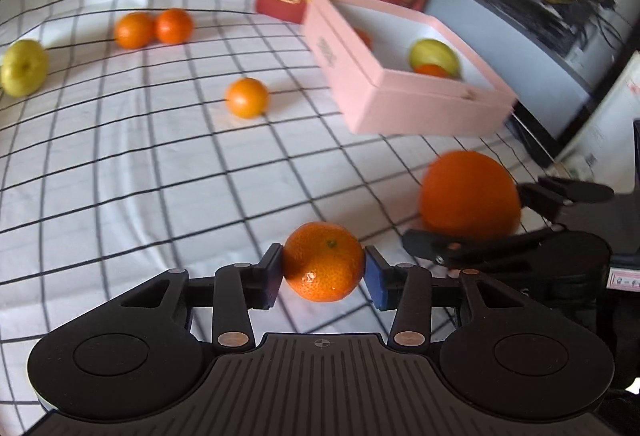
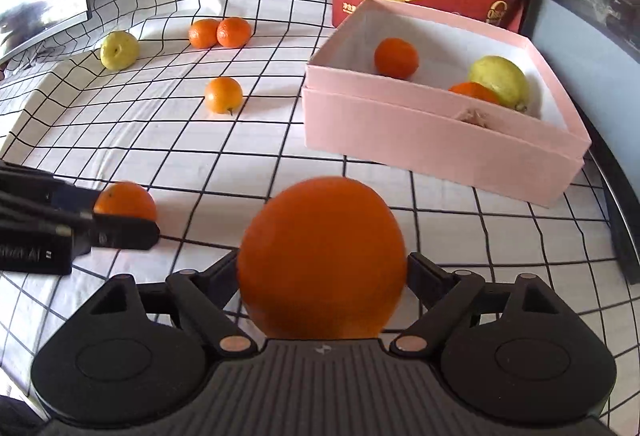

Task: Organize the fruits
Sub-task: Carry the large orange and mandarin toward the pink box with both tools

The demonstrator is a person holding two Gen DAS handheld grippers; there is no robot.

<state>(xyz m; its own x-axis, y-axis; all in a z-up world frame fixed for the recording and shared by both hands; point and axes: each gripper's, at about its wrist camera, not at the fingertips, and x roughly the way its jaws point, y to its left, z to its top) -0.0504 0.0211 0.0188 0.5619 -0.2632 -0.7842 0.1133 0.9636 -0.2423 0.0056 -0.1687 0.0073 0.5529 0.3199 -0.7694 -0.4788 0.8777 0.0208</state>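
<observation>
The pink box sits on the checked bench, its far corner cut off. The right claw grips a big orange hiding its pads; the left claw clamps a mandarin.

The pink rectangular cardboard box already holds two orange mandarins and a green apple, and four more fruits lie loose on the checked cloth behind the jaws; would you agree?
Not quite: the pink rectangular cardboard box holds two orange mandarins and a yellow-green pear-shaped fruit, not an apple, as the right wrist view shows. Four loose fruits on the checked cloth is right.
</observation>
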